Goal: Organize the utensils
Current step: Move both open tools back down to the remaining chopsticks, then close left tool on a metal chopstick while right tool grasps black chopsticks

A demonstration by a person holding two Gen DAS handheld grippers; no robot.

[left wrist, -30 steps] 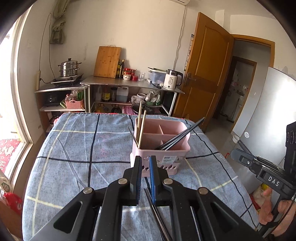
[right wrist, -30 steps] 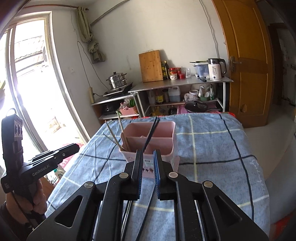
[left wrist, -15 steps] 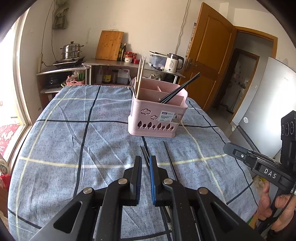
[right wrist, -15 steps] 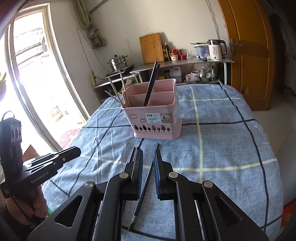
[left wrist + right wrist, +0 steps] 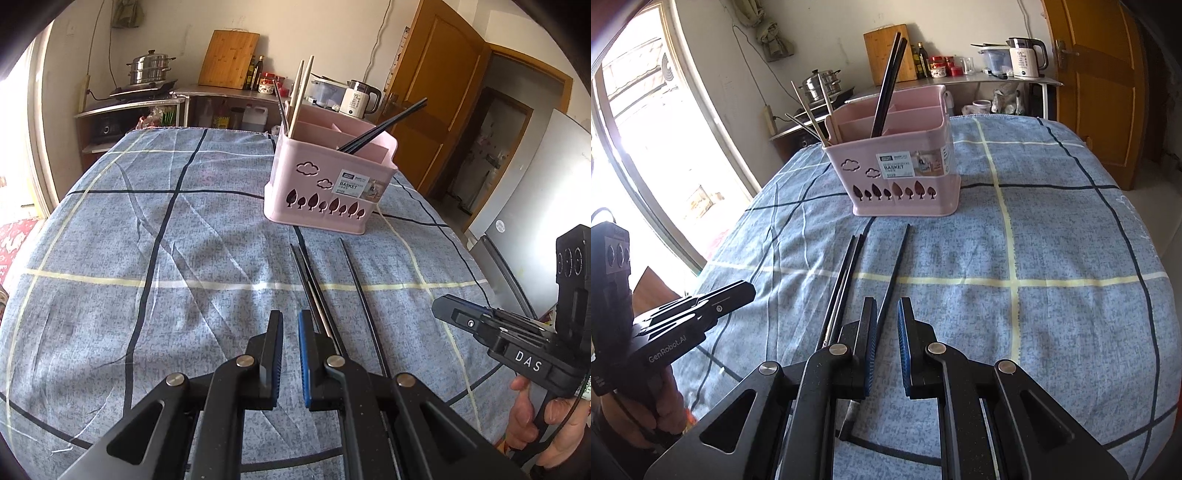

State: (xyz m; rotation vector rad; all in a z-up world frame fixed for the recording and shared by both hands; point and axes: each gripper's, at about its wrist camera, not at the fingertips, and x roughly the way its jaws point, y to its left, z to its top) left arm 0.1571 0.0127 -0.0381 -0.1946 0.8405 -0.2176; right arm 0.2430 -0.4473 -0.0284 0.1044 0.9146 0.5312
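Note:
A pink utensil basket [image 5: 328,184] [image 5: 901,173] stands mid-table with wooden chopsticks [image 5: 301,92] in one compartment and black chopsticks [image 5: 384,123] [image 5: 888,81] in another. Three loose chopsticks lie on the cloth in front of it: a pair [image 5: 312,284] [image 5: 844,280] and a single black one [image 5: 360,295] [image 5: 894,273]. My left gripper [image 5: 290,321] hovers low just left of the pair, jaws nearly closed and empty. My right gripper [image 5: 886,310] hovers over the single chopstick's near part, jaws slightly apart and empty.
The table carries a blue checked cloth [image 5: 147,229]. Behind it stand metal shelves [image 5: 221,92] with a steamer pot, cutting board, bottles and a kettle [image 5: 1025,59]. A wooden door [image 5: 1097,81] is at the right, a window [image 5: 639,147] at the left.
Both grippers have pulled back from the basket and dropped lower toward the near table edge. The loose chopsticks on the cloth came into view. Jaws stay narrow and empty.

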